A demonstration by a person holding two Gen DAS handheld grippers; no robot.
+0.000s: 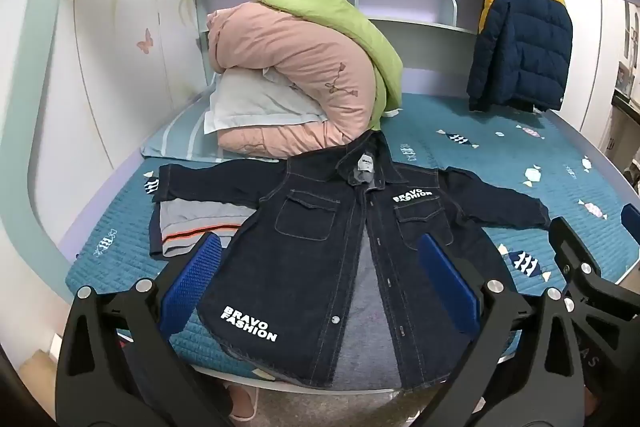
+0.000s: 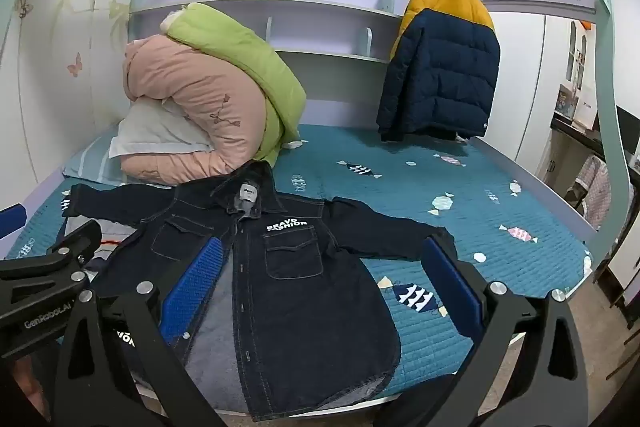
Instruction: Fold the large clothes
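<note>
A dark denim jacket (image 1: 320, 239) with white "BRAVO FASHION" lettering lies face up and unbuttoned on the teal bed cover (image 1: 500, 163), sleeves spread to both sides, hem at the near edge of the bed. My left gripper (image 1: 320, 267) hovers open above the jacket's lower front, blue pads wide apart, nothing between them. In the right wrist view the same jacket (image 2: 288, 267) lies below my right gripper (image 2: 324, 275), which is also open and empty over its right half. The left gripper's black body (image 2: 52, 267) shows at that view's left edge.
A folded grey garment with an orange stripe (image 1: 200, 227) lies under the jacket's left sleeve. Rolled pink and green quilts on a pillow (image 1: 304, 83) fill the back left of the bed. A navy and yellow puffer jacket (image 1: 520, 39) hangs at the back right. Wardrobe doors (image 1: 100, 47) stand on the left.
</note>
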